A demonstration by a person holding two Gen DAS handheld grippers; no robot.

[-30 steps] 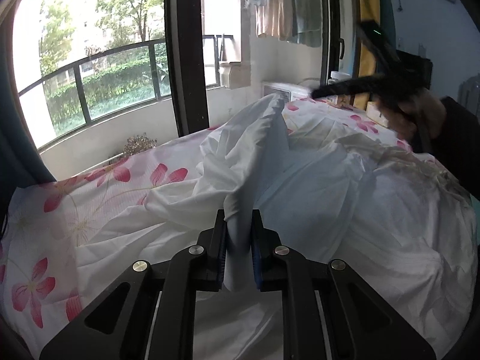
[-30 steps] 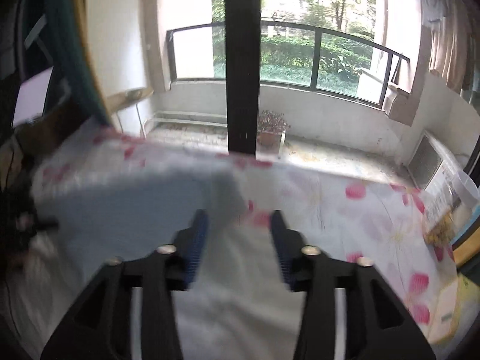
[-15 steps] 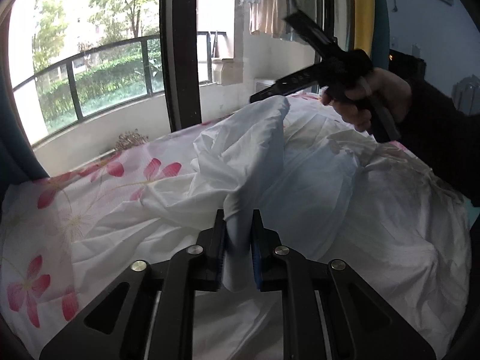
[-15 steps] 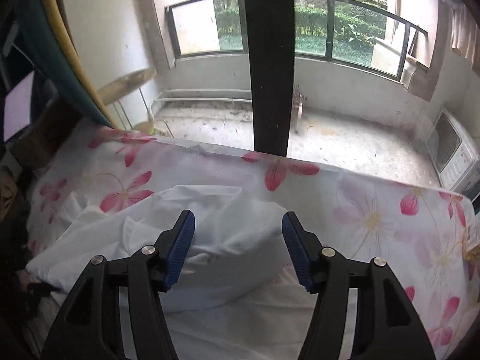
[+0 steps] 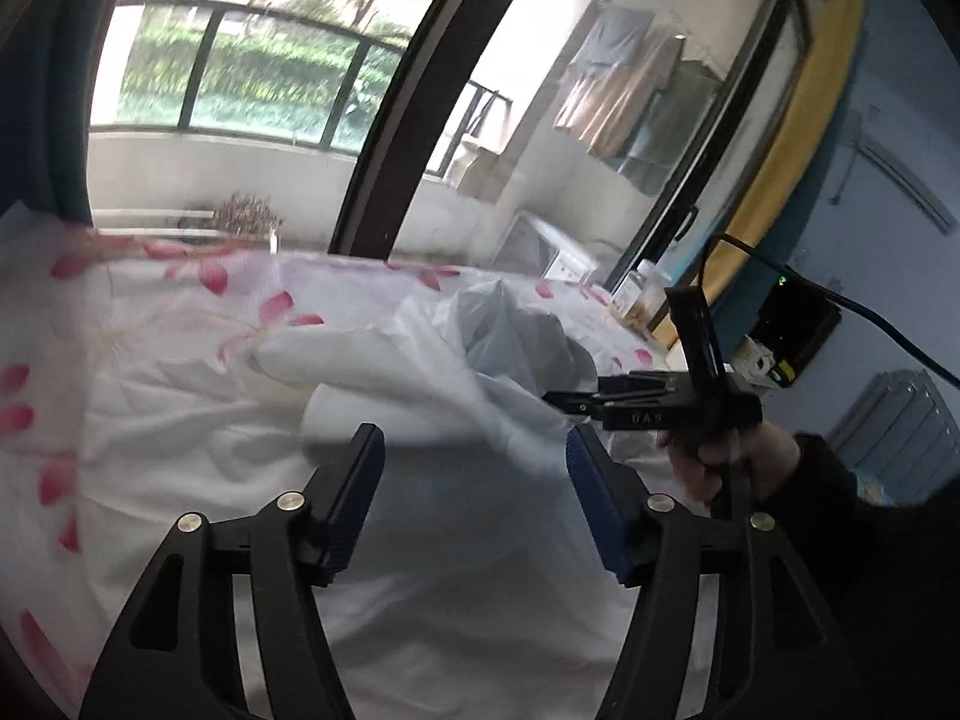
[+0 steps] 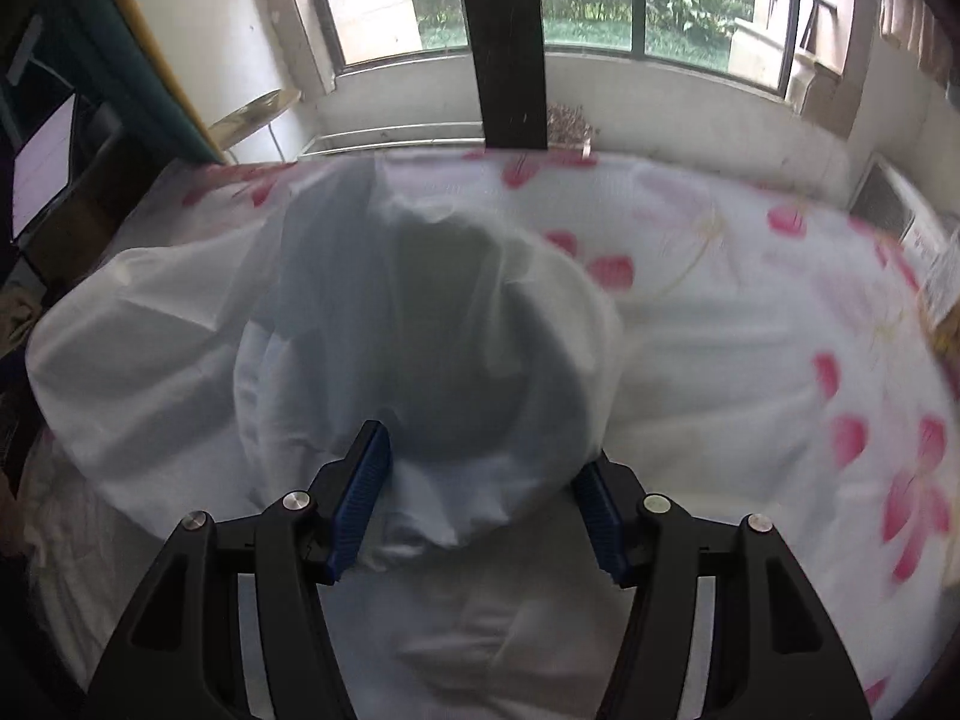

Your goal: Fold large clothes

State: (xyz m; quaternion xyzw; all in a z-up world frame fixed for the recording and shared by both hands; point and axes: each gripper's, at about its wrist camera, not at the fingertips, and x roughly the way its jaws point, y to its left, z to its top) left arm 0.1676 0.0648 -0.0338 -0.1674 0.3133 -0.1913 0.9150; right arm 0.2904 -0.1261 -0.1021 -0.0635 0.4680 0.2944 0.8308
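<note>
A large white garment lies rumpled on a bed with a white sheet printed with pink flowers. My left gripper is open and empty, with the garment below and ahead of it. My right gripper is open, and a raised bunch of the garment sits between and ahead of its fingers, not clamped. In the left wrist view the right gripper shows at the right, hand-held, its tips at the cloth's raised fold.
The flowered sheet covers the bed up to a glass balcony door with a dark frame post. A yellow and teal curtain hangs at the right. A black box with a cable stands by the blue wall.
My left gripper has opened and let go of the garment fold it was clamping. The right gripper has come down to the cloth's raised bunch. Both views have swung.
</note>
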